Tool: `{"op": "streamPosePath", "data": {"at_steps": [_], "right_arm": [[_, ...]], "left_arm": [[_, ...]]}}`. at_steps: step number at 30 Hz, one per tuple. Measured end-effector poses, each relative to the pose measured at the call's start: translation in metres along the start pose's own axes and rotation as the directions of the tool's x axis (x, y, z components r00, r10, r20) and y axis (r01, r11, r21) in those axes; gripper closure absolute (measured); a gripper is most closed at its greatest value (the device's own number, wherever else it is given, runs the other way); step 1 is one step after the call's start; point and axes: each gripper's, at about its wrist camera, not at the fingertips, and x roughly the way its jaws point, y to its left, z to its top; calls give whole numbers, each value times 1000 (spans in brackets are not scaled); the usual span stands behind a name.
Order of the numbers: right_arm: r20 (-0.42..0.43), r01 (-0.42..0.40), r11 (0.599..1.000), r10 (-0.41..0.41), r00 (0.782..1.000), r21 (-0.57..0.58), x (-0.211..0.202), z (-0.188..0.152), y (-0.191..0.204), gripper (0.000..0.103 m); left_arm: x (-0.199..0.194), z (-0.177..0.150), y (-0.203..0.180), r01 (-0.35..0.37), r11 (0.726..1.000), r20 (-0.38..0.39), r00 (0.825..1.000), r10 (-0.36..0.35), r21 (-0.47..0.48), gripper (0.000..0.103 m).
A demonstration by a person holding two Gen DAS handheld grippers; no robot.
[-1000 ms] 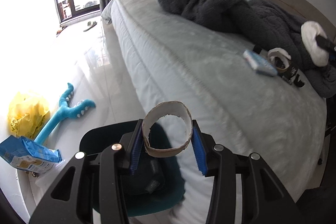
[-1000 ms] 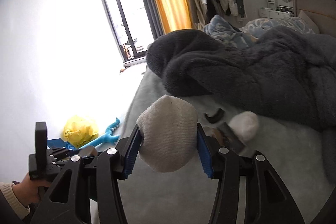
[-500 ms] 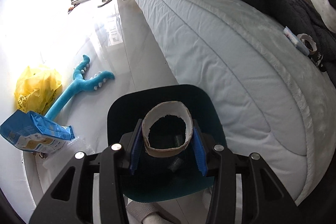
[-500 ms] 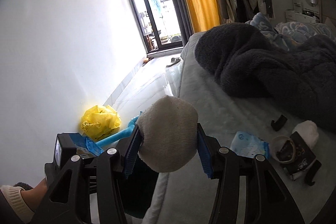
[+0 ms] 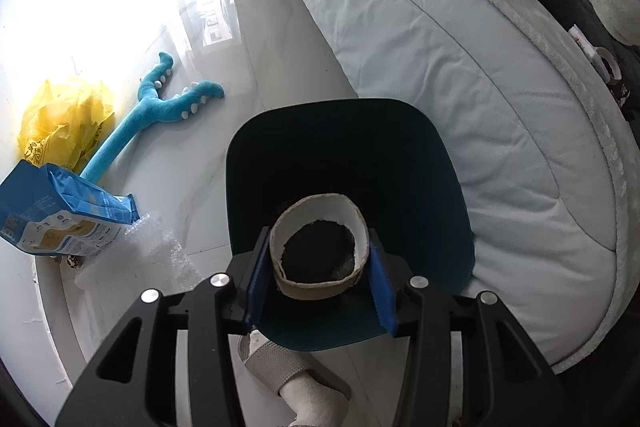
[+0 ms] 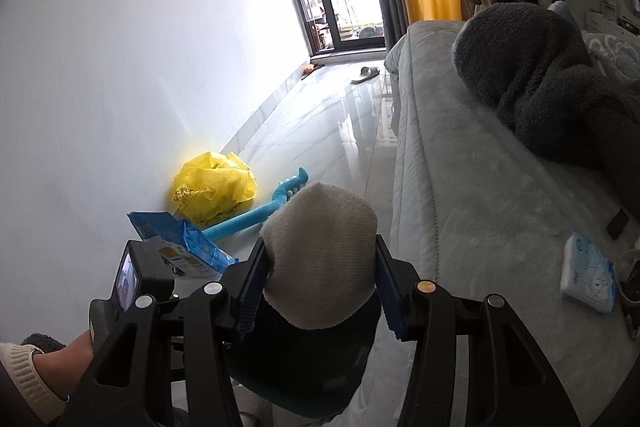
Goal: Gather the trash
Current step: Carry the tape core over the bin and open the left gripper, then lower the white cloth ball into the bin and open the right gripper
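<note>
Taking the dark teal bin (image 5: 348, 163) on the floor as the landmark: far to its left, against the wall, lie a crumpled yellow bag (image 5: 64, 123), a blue snack packet (image 5: 60, 223) and some bubble wrap (image 5: 140, 259). Nearer the bin's left side a blue plush toy (image 5: 160, 115) stretches across the tiles.

Directly above the bin's open mouth hangs the left gripper (image 5: 320, 267), pointing steeply down, with a cardboard tape core (image 5: 319, 251) between its blue pads. The left pad touches the ring, while a thin gap shows at the right one; the jaws have just been opening a little, so the core looks close to slipping free. To do this step well, keep the ring centred over the dark opening and spread the jaws cleanly, so that it falls straight in rather than catching the rim nearest the person's slippered foot (image 5: 280, 371).

In the right wrist view, the right gripper (image 6: 320, 283) is clenched on a whitish wad of fabric-like trash (image 6: 320, 259), above the bin's near edge. It should wait clear of the left tool, then move over the middle of the bin before letting go.

To the bin's right stands the bed (image 5: 460, 67), with more small items near its far side.
</note>
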Motion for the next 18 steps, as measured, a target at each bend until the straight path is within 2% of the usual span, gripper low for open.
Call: {"op": "streamPosePath", "data": {"at_steps": [2, 4, 7, 13, 18], "right_arm": [[-25, -6, 1000, 6, 1000, 0, 10, -1, 4, 51], [-48, -12, 1000, 12, 999, 0, 18, -3, 7, 51], [-93, -19, 1000, 19, 995, 4, 37, -7, 14, 51], [-175, -14, 1000, 16, 984, 17, 70, -16, 20, 51], [-241, 8, 1000, -2, 971, 24, 97, -27, 22, 51]], "left_arm": [[1, -1, 4, 7, 1000, -6, 1000, -7, 1, 50], [0, -3, 8, 5, 1000, -5, 1000, -5, -4, 38], [-5, -4, 15, 17, 1000, 1, 1000, -17, -26, 32], [-26, -2, 28, 19, 998, 77, 997, -15, -53, 27], [-47, 2, 34, 6, 998, 159, 987, 4, -66, 24]]}}
